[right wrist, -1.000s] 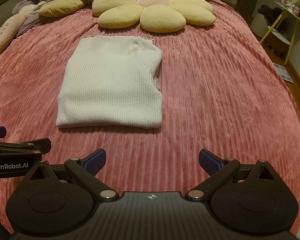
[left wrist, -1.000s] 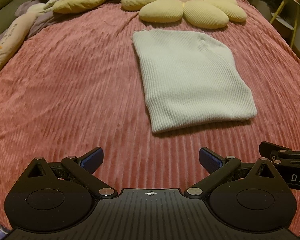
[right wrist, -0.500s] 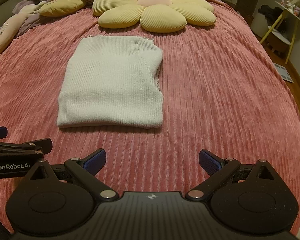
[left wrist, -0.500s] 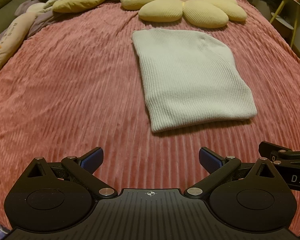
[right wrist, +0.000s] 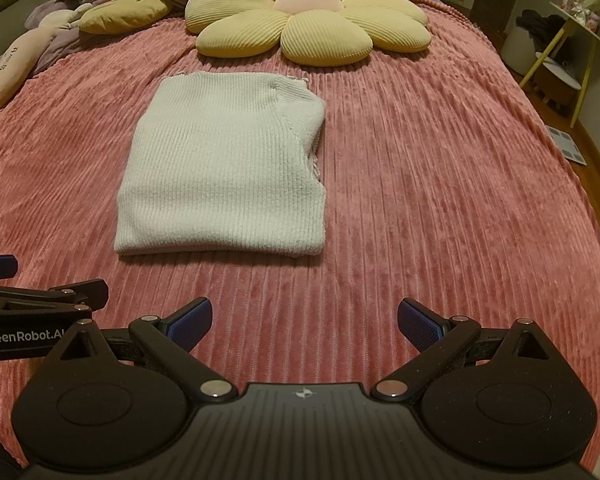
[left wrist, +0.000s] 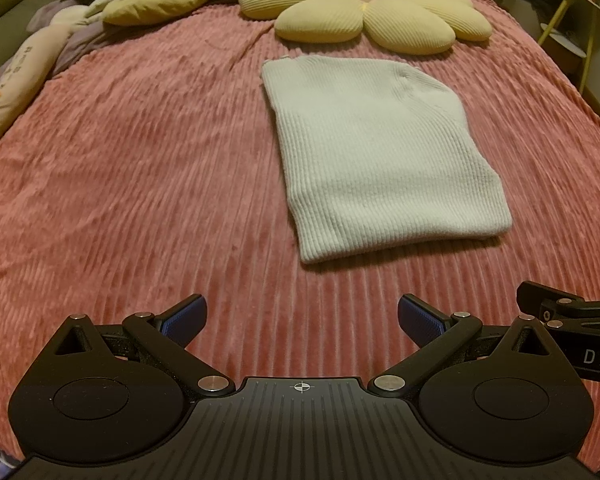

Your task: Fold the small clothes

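A cream ribbed knit garment lies folded into a flat rectangle on the pink ribbed bedspread; it also shows in the right wrist view. My left gripper is open and empty, held near the bed's front edge, left of the garment's near edge. My right gripper is open and empty, near the front edge, right of the garment. Each gripper's side shows at the edge of the other's view.
A yellow flower-shaped cushion lies just beyond the garment. Purple bedding and plush pillows lie at the back left. A yellow-legged side table stands off the bed at the right.
Almost nothing has changed; the right wrist view has shifted very slightly, and both grippers stay open and clear of the garment.
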{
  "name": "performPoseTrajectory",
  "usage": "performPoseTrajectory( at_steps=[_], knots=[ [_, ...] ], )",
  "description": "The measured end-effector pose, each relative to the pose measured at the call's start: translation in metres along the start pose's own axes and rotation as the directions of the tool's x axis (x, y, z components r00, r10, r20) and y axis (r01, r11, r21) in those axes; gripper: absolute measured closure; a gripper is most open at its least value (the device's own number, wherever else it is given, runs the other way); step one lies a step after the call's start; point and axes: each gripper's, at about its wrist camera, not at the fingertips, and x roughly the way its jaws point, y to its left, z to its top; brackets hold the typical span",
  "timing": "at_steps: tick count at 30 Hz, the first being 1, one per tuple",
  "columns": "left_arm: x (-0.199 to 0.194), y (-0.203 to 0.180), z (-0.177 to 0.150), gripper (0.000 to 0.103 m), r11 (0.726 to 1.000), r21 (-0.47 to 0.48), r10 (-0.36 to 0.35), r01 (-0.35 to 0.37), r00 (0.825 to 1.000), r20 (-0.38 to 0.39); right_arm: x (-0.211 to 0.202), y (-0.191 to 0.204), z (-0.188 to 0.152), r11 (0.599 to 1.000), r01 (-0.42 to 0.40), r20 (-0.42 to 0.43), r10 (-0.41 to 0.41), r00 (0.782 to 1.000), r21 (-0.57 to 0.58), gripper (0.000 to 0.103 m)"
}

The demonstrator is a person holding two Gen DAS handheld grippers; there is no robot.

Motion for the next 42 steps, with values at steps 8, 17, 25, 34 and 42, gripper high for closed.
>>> performPoseTrajectory(
  at_steps=[8,17,25,34,42],
  knots=[
    [0.0003,-0.0002,-0.0003,0.000,1.000,0.000,-0.001,0.001,1.000,-0.001,-0.0001,0.0001,0.0000,1.000,-0.001,0.000,0.001,1.000,-0.001,0.004],
    [0.0005,-0.0018,-0.0010,0.000,1.000,0.000,0.000,0.000,1.000,-0.001,-0.0011,0.0008,-0.0006,1.000,-0.002,0.003,0.002,1.000,0.000,0.004],
    [-0.0002,-0.0033,-0.0015,0.000,1.000,0.001,-0.003,0.003,1.000,-0.001,-0.0030,0.0009,-0.0014,1.000,-0.002,0.005,0.002,1.000,0.000,0.004],
    [-0.0009,-0.0036,-0.0022,0.000,1.000,0.001,-0.008,0.008,1.000,0.001,-0.0043,-0.0001,-0.0021,1.000,-0.001,0.007,0.001,1.000,0.001,0.004],
    [-0.0021,-0.0043,-0.0028,0.000,1.000,0.007,-0.012,0.012,1.000,-0.001,-0.0046,-0.0007,-0.0029,1.000,-0.002,0.008,0.002,1.000,0.002,0.004]
  ],
)
